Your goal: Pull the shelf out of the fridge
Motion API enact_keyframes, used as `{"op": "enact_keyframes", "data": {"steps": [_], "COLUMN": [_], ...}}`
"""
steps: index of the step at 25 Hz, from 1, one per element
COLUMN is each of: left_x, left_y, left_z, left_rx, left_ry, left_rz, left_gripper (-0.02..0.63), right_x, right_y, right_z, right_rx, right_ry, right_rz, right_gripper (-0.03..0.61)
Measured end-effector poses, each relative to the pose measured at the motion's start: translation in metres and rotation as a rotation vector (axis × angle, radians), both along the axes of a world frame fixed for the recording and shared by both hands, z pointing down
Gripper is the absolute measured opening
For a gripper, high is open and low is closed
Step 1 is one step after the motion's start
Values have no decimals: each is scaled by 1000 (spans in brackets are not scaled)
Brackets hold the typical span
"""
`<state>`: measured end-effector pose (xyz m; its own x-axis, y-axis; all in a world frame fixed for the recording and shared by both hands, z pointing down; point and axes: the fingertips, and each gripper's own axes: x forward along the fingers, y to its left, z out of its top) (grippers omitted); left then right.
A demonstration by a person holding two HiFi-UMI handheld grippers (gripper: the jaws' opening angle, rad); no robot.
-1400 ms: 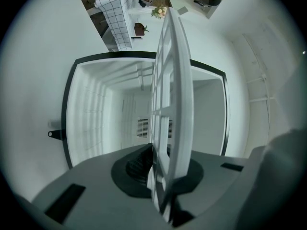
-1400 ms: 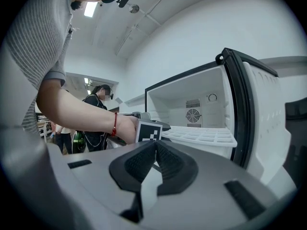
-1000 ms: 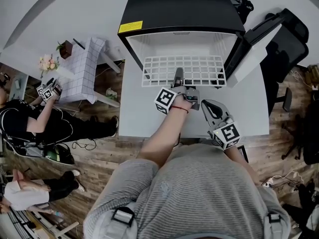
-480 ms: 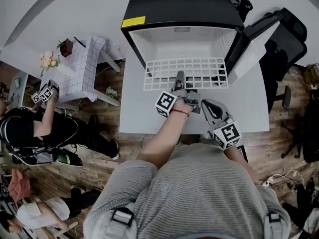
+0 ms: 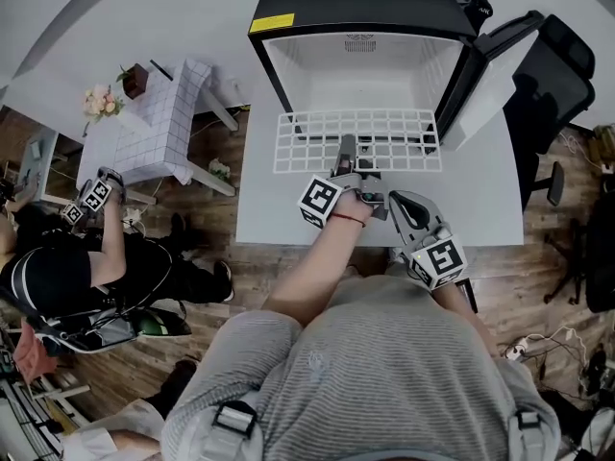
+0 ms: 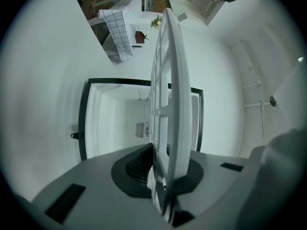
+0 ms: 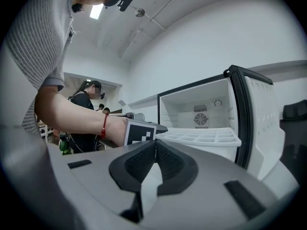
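In the head view the fridge (image 5: 357, 6), black on top and white inside, stands on a white table (image 5: 274, 209) with its door (image 5: 483, 77) swung open to the right. The shelf (image 5: 384, 128) is a flat white grid of small square cells with a thicker frame. It lies level and almost wholly out in front of the opening, with only its far edge at the fridge's mouth. The left gripper (image 5: 346, 148) reaches to the middle of the shelf's near edge, and the right gripper (image 5: 395, 199) hangs just beside it, nearer the person and clear of the shelf. In the left gripper view the shelf (image 6: 169, 99) runs edge-on straight away from the camera towards the fridge (image 6: 110, 119). The left gripper (image 6: 160, 178) is clamped on its front rim, with the dark pads pressing both faces. In the right gripper view the right gripper (image 7: 154, 146) has its jaws closed together on nothing. Beyond it the shelf (image 7: 204, 137) juts level from the fridge (image 7: 192, 102), and its square cells are plain to see.
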<state>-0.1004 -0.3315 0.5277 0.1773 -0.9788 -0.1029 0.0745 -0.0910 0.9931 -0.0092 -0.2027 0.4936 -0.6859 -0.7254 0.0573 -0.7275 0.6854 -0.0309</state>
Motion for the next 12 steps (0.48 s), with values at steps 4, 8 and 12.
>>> {"op": "enact_keyframes", "data": {"steps": [4,8,12], "left_x": [-22,-55,-97], "left_y": [17,38,54], "left_z": [-8,-12,-20], "left_rx": [3,1,11], "left_ry": [-16,-51,-52], "left_rz": [-29,-73,-150], "left_gripper": [35,35,35], "right_x": [-16,-34,-61], "right_y": [11,22,29], "right_z": [-6,-8,-16], "right_rx": [15,24,39], "right_ry": [-3,-14,-18], "right_rz": [-24,-47,-93], "right_gripper": [14,14,14]}}
